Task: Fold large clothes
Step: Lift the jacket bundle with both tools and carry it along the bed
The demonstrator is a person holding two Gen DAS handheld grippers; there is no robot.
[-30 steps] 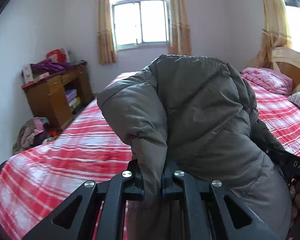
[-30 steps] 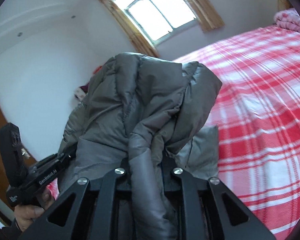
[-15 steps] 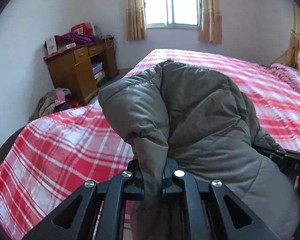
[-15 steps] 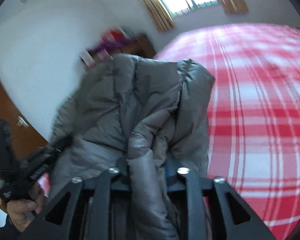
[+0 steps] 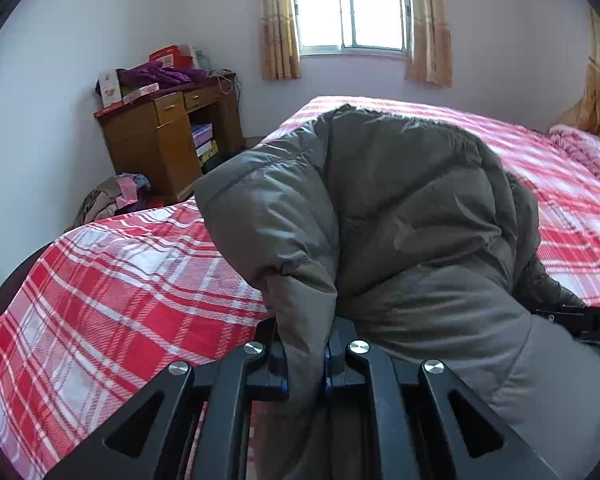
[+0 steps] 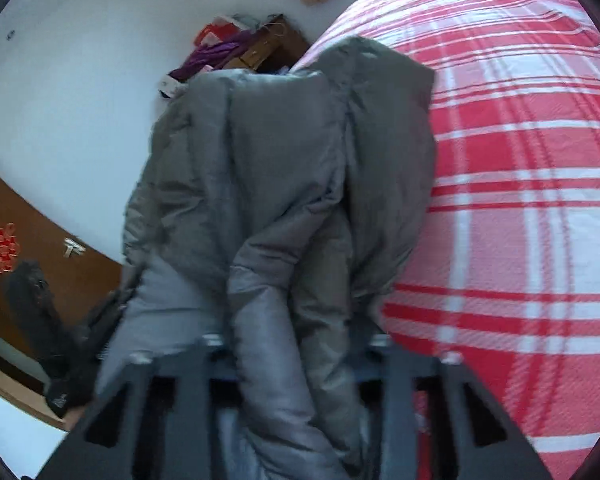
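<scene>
Both views have tipped down over the last second: ceiling gone, bed (image 5: 112, 280) fills more. Left gripper (image 5: 305, 360) and right gripper (image 6: 296, 344) each pinch the coat (image 5: 400, 220), bunched above the bed. Likely lowering to lay it flat.

Daylit curtained window (image 5: 350, 6), wooden desk (image 5: 168, 136) left, red plaid bed (image 5: 120, 280)

A bed (image 5: 112, 280) with a red and white checked cover fills the room. A wooden desk (image 5: 160, 140) stands against the wall, purple cloth (image 5: 156, 76) piled on top. Beyond is a curtained window (image 5: 350, 8).
</scene>
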